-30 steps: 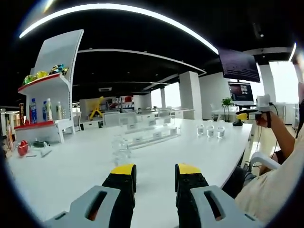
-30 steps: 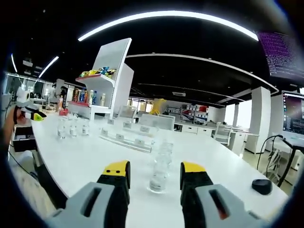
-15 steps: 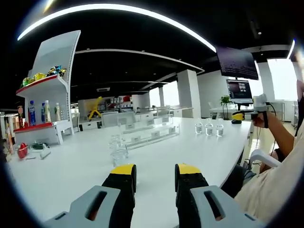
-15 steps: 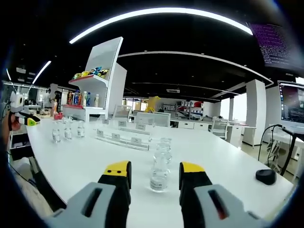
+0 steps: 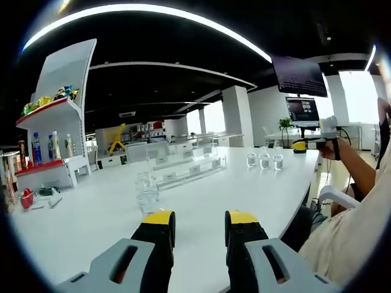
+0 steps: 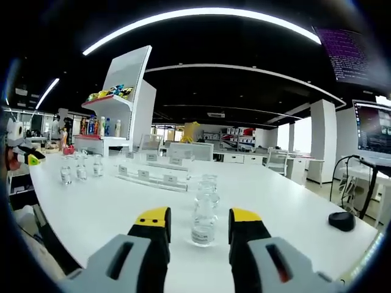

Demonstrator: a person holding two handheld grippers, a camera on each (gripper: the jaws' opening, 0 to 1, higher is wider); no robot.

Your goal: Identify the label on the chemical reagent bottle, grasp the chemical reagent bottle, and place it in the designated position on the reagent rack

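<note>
We hold the right gripper (image 6: 198, 223) open and empty before the reagent bottle (image 6: 204, 213); we centre both jaws, then close squarely.

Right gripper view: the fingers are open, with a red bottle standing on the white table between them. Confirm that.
Wrong on the colour. In the right gripper view, the right gripper is open, but the reagent bottle on the white table beyond its fingers is clear glass, not red.

A long white table (image 6: 116, 201) carries a clear reagent rack (image 6: 149, 177) near its middle, three small bottles (image 6: 80, 172) near the left edge, a cluster of clear bottles (image 6: 204, 207) close by, and a black puck (image 6: 341, 221) at the right
</note>
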